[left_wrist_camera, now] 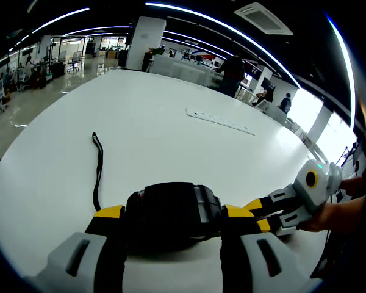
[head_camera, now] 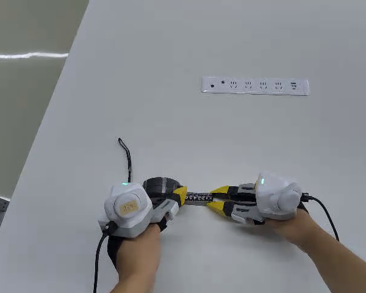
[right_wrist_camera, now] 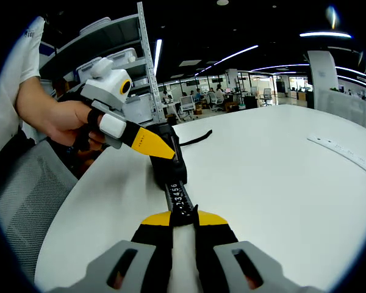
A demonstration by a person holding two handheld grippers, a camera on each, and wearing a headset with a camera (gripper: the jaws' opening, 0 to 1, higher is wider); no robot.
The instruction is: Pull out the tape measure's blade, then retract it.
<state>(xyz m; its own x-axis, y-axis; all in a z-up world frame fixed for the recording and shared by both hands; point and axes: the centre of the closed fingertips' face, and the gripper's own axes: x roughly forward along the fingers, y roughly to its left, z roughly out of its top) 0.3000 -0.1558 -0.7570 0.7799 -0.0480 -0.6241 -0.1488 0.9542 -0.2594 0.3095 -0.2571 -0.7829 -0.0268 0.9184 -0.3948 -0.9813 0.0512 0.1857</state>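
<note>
A black tape measure case [head_camera: 161, 186] [left_wrist_camera: 171, 213] [right_wrist_camera: 169, 152] lies on the white table, clamped between the yellow-tipped fingers of my left gripper [head_camera: 174, 198] [left_wrist_camera: 171, 212]. A short length of its blade [head_camera: 197, 198] [right_wrist_camera: 179, 201], with printed numbers, runs right from the case. My right gripper [head_camera: 218, 199] [right_wrist_camera: 183, 218] is shut on the blade's end. The case's black wrist strap [head_camera: 126, 157] [left_wrist_camera: 97, 168] trails away across the table. In the left gripper view the right gripper [left_wrist_camera: 274, 210] comes in from the right; in the right gripper view the left gripper [right_wrist_camera: 147, 141] comes in from the left.
A white power strip [head_camera: 255, 85] [left_wrist_camera: 219, 121] [right_wrist_camera: 348, 154] lies farther back on the table [head_camera: 189, 134]. The table's left edge drops to the floor [head_camera: 24, 55]. Cables run back from both grippers. An office with shelves and desks surrounds the table.
</note>
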